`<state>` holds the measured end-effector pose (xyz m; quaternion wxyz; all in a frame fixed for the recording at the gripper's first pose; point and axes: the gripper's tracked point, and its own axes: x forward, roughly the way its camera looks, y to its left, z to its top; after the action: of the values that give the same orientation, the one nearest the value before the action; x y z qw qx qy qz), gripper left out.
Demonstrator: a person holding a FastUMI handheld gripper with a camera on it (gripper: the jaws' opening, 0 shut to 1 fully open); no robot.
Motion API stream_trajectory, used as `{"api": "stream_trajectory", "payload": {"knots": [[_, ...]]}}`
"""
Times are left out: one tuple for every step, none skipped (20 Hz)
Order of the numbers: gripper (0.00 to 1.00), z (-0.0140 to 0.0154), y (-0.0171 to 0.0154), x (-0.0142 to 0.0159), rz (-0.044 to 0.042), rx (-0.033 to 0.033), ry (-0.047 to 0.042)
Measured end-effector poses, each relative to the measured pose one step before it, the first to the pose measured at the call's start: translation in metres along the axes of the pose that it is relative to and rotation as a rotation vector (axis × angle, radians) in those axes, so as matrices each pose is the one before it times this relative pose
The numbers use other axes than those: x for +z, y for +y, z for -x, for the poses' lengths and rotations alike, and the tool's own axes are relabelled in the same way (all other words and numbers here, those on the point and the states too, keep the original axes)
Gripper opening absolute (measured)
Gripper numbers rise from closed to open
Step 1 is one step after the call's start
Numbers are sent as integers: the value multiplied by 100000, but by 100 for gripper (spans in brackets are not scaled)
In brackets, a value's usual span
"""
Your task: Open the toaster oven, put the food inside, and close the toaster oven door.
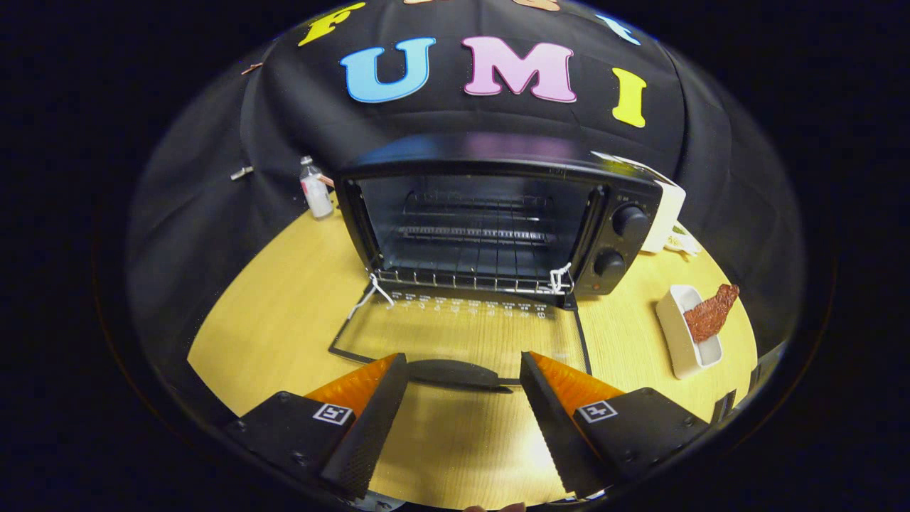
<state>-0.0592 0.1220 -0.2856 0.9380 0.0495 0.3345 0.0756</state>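
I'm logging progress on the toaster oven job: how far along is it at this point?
Done: the black toaster oven is open, its glass door folded flat on the wooden table. In hand: nothing; the tool is open, its fingers either side of the door's handle. Left: the reddish-brown piece of food lies in the white rectangular dish beside the oven; it must go inside, then the door closed.

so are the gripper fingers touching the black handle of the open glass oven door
Cannot tell. In the gripper view the open gripper straddles the black handle of the glass oven door; each handle end vanishes behind a finger, showing neither gap nor contact.
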Motion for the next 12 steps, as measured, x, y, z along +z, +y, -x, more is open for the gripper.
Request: {"api": "stream_trajectory", "payload": {"knots": [[98, 615, -225, 946, 378, 1286, -2045], [98, 537, -268, 1070, 730, 1110, -2270], [98, 624, -221, 980, 738, 1154, -2693], [98, 562, -299, 1080, 762, 1112, -2637], [98, 475, -406, 833, 967, 695, -2343], [98, 526, -479, 860, 1188, 786, -1751], [98, 476, -550, 671, 931, 504, -1349], [98, 429, -617, 651, -451, 698, -1344], [98, 367, -424, 594, -1520, 1196, -1243], [98, 379, -704, 557, -1789, 404, -922], [98, 226, -957, 455, -1315, 206, -489], [98, 160, -969, 467, -1236, 329, -98]]}}
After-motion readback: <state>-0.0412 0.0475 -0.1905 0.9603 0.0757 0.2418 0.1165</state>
